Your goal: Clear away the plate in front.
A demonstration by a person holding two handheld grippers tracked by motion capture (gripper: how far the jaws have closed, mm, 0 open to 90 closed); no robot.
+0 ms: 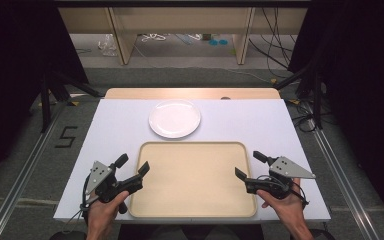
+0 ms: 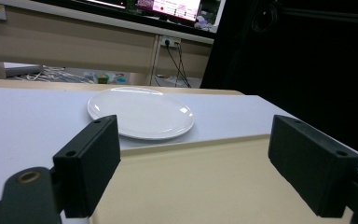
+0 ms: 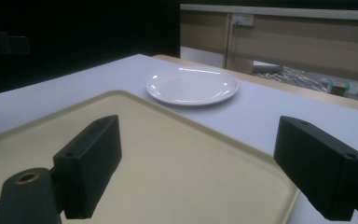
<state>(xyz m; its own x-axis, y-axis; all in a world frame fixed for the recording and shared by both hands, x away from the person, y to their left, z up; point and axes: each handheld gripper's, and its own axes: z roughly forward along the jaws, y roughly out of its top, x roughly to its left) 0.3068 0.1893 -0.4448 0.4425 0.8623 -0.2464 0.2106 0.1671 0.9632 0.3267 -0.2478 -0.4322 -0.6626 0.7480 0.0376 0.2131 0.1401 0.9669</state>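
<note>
Jaws of the left gripper stood wide, nothing between them, poised over the tray's near left corner. Same for the right gripper: spread wide, empty, hovering at the tray's right edge. Both carried by a hand from the near side, black blocky pads angled inward toward the tray's middle.

Tray lay bare: beige, matte, rectangular with rounded corners and a low raised rim, probably plastic. Beyond its far edge, close to the rim but apart from it and slightly left of the tray's centre, sat the plate: white, round, shallow, glossy enough to catch highlights, likely ceramic, with nothing on it. Under tray and plate alike, a flat pale sheet covering the table, wood edge showing past the plate.

Judged from this: work barely begun. Nothing gripped, nothing touched, plate not yet on the tray. Everything left to do, likely reaching past the tray's far rim for the plate.
</note>
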